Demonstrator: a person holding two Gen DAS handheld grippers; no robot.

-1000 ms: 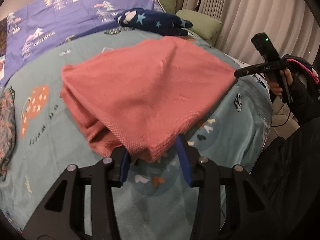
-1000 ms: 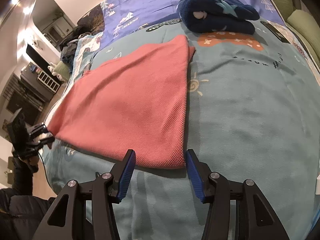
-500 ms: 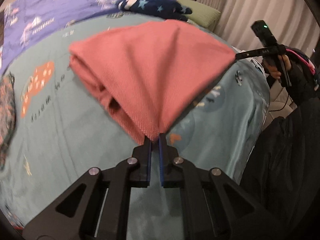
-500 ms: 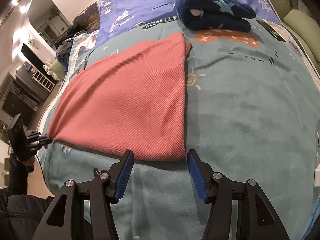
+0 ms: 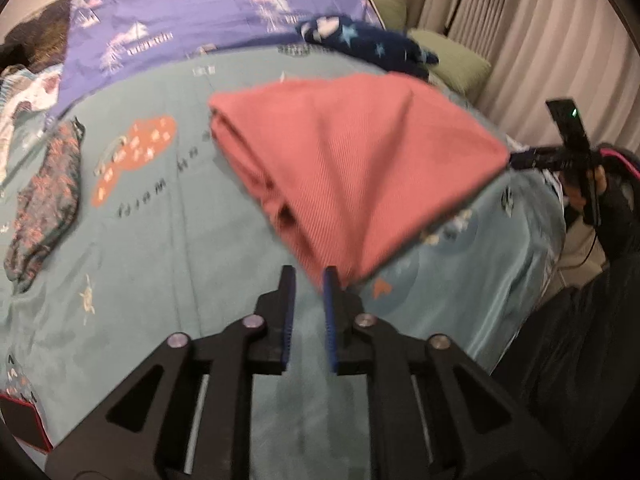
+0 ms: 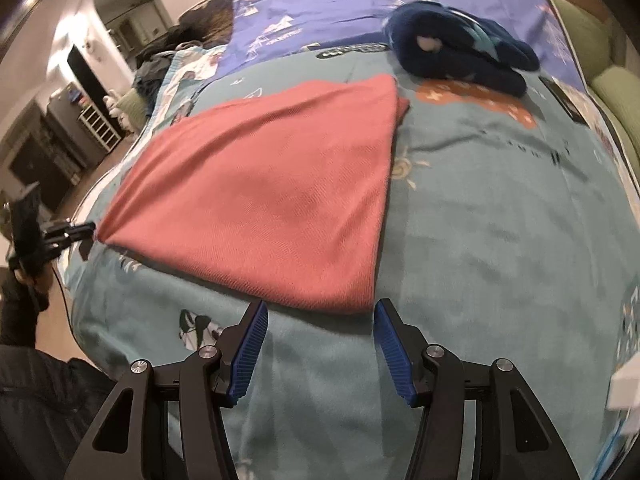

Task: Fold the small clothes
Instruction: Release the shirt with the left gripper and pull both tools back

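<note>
Garment: your coral-pink knit cloth (image 5: 352,160), fine ribbed weave, folded double w/ a soft rounded fold on one side, lies mid-bed on the teal blanket (image 5: 160,264). From the left wrist view it reads as a slack triangle; from the right wrist view, a flat quadrilateral w/ a straight near edge.

Your left hand-held gripper (image 5: 308,276): black frame, blue ribbed pads, jaws narrow and opening; the cloth's near corner sits just past the tips, beside the right-hand pad, not pinched as far as the blur allows.

Your right hand-held gripper (image 6: 320,312): jaws wide, nothing between them, tips just short of the cloth's near edge. In the left wrist view this tool seems to touch the cloth's far corner; grip there too small to tell.

Surface: blanket is plush, printed w/ orange patches, lettering and small figures. A purple quilt (image 5: 208,28) w/ tree print covers the head end; a navy star-print fleece bundle (image 6: 460,56) rests near it, apart from the cloth. A dark floral item (image 5: 48,196) lies at the blanket's edge.

Room: pleated pale curtains (image 5: 540,40), green cushions (image 5: 460,64), warm ceiling lights.
</note>
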